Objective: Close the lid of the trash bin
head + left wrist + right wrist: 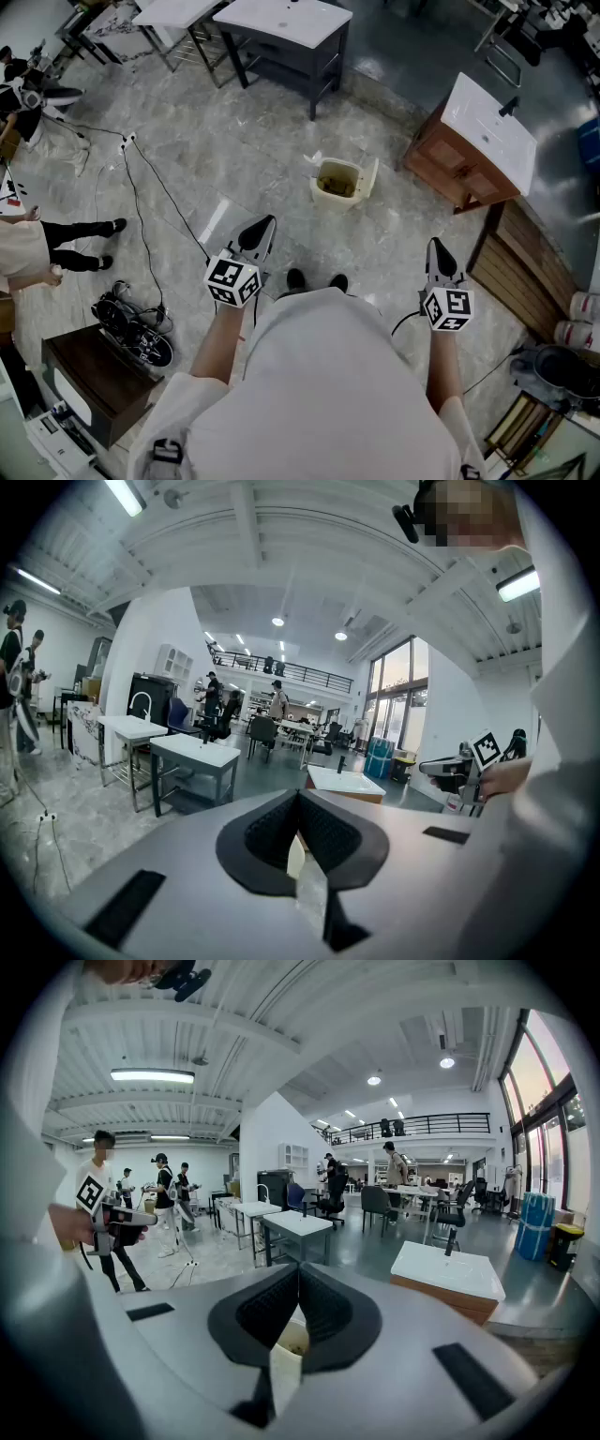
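Observation:
A small cream trash bin (338,182) stands on the grey floor ahead of me. Its lid (371,177) is swung up on the right side, and brownish contents show inside. My left gripper (266,223) is held at waist height, short of the bin and to its left, with the jaws closed tip to tip and empty. My right gripper (436,245) is held short of the bin and to its right, also shut and empty. In the right gripper view the bin (292,1340) shows through the gap under the closed jaws. In the left gripper view a sliver of the bin (296,853) shows the same way.
A wooden vanity with a white sink top (487,139) stands right of the bin. A dark table with a white top (289,26) is behind it. Cables (150,178) run over the floor at left, near a person's legs (80,234). A dark cabinet (89,375) sits at lower left.

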The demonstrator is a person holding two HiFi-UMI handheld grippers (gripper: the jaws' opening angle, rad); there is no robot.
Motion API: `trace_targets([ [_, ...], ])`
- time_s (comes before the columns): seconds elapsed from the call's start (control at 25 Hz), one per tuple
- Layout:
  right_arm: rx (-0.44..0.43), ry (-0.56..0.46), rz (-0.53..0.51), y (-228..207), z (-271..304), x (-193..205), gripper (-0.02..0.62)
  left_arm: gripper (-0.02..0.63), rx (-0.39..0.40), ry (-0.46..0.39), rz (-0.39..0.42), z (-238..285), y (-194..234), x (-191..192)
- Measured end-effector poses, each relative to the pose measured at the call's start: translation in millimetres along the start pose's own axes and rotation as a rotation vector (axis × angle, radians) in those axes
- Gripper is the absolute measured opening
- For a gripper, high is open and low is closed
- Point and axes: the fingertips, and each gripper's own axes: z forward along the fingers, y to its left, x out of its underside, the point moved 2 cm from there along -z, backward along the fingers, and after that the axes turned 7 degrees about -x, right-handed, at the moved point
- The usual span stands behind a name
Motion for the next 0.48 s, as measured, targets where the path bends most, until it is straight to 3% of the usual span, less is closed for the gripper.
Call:
trace_targets([
  [0.48, 0.007, -0.001, 0.000, 13, 3, -4, 0.029, 0.017, 0.009, 0.011, -0.003, -5, 10, 4],
])
